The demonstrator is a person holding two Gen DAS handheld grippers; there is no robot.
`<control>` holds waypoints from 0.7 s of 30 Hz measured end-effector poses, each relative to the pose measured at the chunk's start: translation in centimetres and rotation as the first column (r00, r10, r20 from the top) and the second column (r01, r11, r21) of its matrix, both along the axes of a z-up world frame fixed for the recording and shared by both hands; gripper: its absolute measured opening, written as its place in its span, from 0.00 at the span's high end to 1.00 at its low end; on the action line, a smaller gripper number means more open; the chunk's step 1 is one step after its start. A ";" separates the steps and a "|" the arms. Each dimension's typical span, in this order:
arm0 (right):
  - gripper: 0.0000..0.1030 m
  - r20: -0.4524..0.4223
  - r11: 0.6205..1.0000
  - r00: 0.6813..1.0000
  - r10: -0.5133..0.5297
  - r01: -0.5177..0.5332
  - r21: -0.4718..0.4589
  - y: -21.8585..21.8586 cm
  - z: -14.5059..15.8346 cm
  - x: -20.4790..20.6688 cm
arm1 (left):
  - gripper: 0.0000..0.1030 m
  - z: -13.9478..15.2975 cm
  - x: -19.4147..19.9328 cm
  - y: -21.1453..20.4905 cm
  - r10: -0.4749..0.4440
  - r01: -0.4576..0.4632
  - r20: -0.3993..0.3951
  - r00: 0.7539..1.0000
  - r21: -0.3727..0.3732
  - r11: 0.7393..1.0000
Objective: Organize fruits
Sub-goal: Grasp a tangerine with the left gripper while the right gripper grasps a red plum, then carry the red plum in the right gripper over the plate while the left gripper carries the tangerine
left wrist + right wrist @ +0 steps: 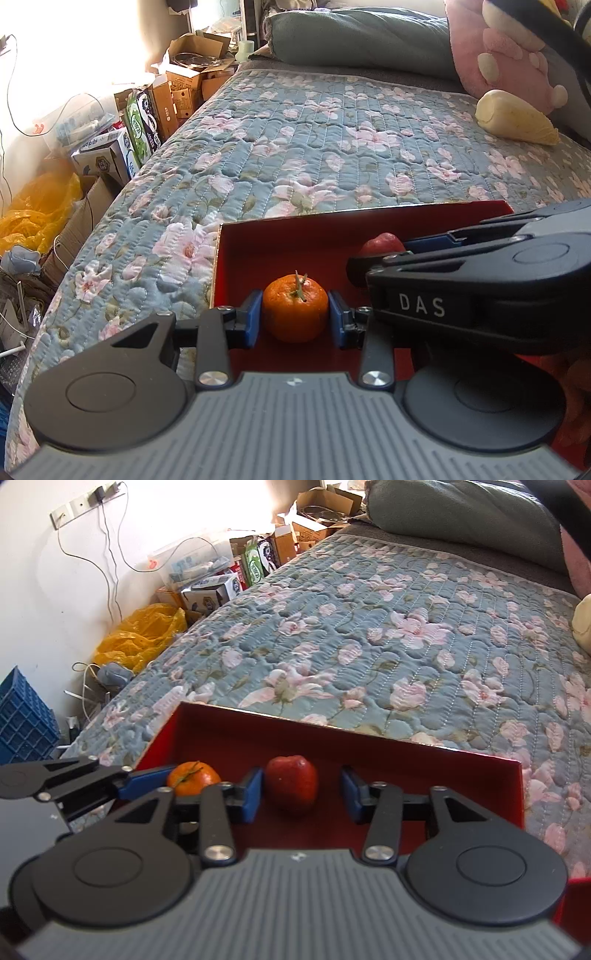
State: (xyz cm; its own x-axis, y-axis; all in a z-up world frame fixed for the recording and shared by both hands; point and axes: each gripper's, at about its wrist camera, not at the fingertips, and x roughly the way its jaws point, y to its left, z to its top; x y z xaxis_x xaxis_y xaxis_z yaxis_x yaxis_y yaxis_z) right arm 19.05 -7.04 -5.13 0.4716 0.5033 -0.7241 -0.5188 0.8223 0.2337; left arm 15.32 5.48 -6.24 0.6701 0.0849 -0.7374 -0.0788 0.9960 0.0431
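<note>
The left gripper (pixel 295 319) had its blue pads pressed on the tangerine (pixel 295 308), stem up, inside the red box (pixel 280 236). Beside it in that box, the right gripper (pixel 302 792) straddled the red apple (pixel 291 786), right pad visibly clear (left pad just touching), nothing clamped.

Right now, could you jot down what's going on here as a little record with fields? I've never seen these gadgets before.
setting: red box on a flowered quilt
in the box: orange and red apple, side by side
left gripper: pads pressed on both sides of the orange
right gripper: pads either side of the apple, a gap showing at one pad
outside the box: pale yellow object, far across the quilt
</note>
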 end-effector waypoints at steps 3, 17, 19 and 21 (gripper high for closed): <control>0.65 0.004 1.000 1.000 -0.015 0.015 0.004 -0.3 0.3 -0.4 | 0.58 0.1 0.1 -0.2 0.001 -0.001 0.001 1.000 0.003 1.000; 0.65 0.102 0.992 0.987 -0.124 0.120 0.042 -5.2 3.5 -5.9 | 0.58 1.7 -2.0 -4.0 0.000 0.000 0.011 1.000 -0.005 1.000; 0.65 0.112 0.990 0.985 -0.133 0.128 0.051 -5.8 4.0 -6.8 | 0.58 2.0 -2.8 -4.8 -0.005 0.005 0.020 1.000 0.000 1.000; 0.65 0.128 0.990 0.982 -0.137 0.131 0.053 -6.3 4.4 -7.7 | 0.58 2.3 -3.5 -5.6 -0.017 0.017 0.027 0.999 0.013 1.000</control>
State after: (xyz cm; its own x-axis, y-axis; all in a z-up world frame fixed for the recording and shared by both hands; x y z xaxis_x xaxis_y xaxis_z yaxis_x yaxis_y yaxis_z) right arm 11.38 -13.35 -0.70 0.6260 0.4594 -0.6301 -0.4333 0.8768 0.2088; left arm 11.84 -0.11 -3.96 0.6915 0.0831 -0.7176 -0.0634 0.9965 0.0544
